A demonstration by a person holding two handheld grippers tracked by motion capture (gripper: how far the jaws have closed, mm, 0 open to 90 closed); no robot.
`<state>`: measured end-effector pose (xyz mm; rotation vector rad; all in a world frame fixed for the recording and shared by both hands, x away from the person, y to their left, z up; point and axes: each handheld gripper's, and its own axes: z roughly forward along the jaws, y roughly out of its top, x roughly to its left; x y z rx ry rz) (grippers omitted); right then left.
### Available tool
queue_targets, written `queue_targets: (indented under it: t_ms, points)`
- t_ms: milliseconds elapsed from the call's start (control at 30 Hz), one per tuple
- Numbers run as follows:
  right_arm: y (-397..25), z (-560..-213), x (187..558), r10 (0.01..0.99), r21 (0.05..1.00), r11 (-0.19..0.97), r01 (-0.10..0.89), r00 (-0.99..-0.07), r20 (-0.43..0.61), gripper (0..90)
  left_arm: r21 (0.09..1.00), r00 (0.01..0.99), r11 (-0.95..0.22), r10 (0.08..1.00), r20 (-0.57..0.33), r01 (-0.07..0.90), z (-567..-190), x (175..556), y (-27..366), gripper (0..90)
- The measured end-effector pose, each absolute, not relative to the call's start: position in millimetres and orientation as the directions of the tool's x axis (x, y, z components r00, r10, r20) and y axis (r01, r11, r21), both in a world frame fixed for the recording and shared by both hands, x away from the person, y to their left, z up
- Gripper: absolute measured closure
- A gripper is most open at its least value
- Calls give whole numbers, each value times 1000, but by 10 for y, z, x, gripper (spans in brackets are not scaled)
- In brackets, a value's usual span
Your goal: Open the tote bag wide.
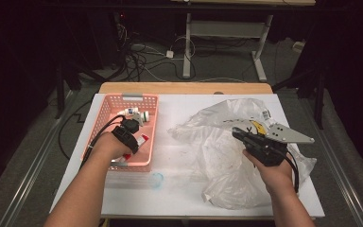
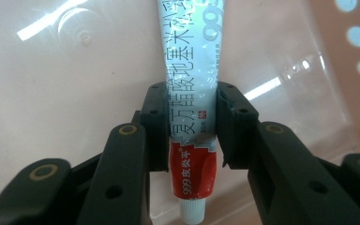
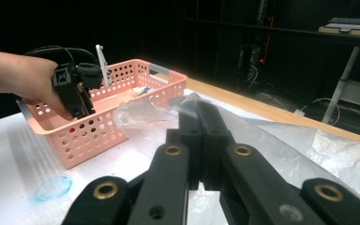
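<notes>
Upper middle of the high view there's a white desk frame [image 1: 227,45] standing on the grey floor, with a tangle of black and white cables [image 1: 144,59] just left of it. Down on the white table [image 1: 184,189], lower middle, sits a little blue smudge [image 1: 157,179].

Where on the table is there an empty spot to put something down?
The white table is bare between the pink basket and the crumpled plastic bag, and along the near edge by the small blue cap. The basket's near end is crowded with the left gripper and tube; the bag covers the right side.
</notes>
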<state>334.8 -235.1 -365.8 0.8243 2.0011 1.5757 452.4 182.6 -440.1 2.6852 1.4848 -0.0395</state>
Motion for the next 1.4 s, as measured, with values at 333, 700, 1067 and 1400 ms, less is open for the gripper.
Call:
queue_targets:
  t_ms: [333,700,1067,1400]
  points:
    - [-2356,-3650,3347,700,972,163,170,-714,8,900,103,532,-526,845,-46,844,-4382,4480,1860,670]
    - [-2357,-3648,3344,701,972,162,172,-713,9,900,241,537,-514,842,-41,824,-4171,4372,1964,670]
    - [-2349,-3645,3342,699,973,161,166,-715,6,900,374,521,-459,850,-80,806,-4111,4162,2168,669]
    - [-2334,-3654,3339,697,971,170,168,-717,2,900,487,530,-428,843,-89,761,-4083,3963,2225,669]
